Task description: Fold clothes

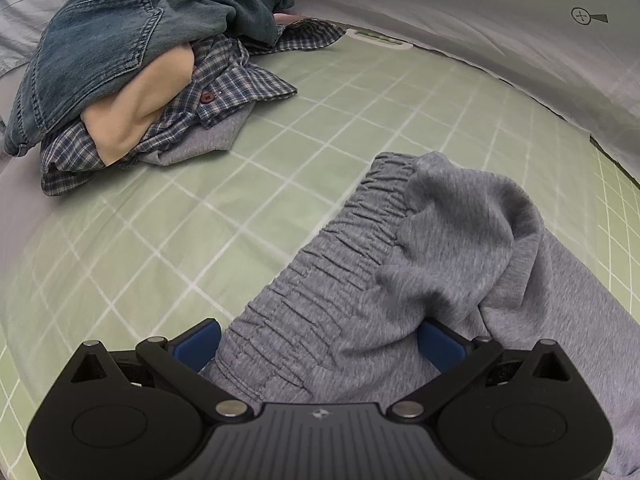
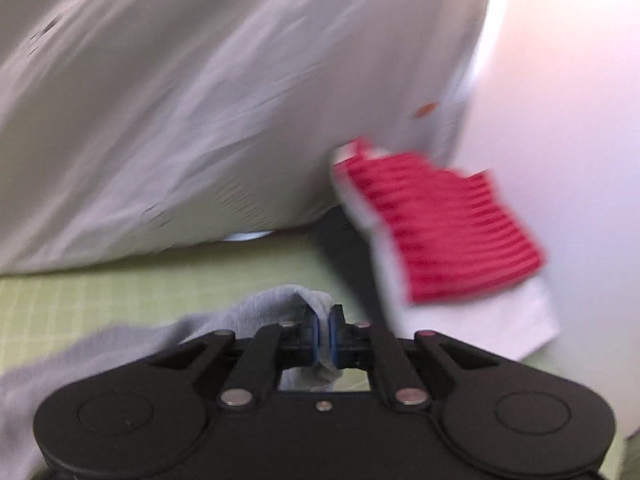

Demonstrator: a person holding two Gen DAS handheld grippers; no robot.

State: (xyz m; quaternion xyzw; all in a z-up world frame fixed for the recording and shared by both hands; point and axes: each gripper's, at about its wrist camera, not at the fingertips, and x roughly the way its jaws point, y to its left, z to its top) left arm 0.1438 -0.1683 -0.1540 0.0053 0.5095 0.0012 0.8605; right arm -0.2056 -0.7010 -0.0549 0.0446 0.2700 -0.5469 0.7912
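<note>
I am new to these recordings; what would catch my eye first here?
The grey sweatpants lie nearest, their elastic waistband between the open left gripper. Far left sits a clothes pile topped with denim. In the blurred right view, a red-striped cloth stands out beyond the shut right gripper.

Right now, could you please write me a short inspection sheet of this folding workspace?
Surface: green checked sheet.
Job's things: grey sweatpants, waistband toward the left gripper.
Clutter: pile of denim garment, plaid shirt and cream cloth; red-striped white cloth, blurred.
Grippers: left gripper open around the waistband; right gripper shut on grey fabric.
Cables: nothing seen.
Surroundings: pale grey sheeting behind.
</note>
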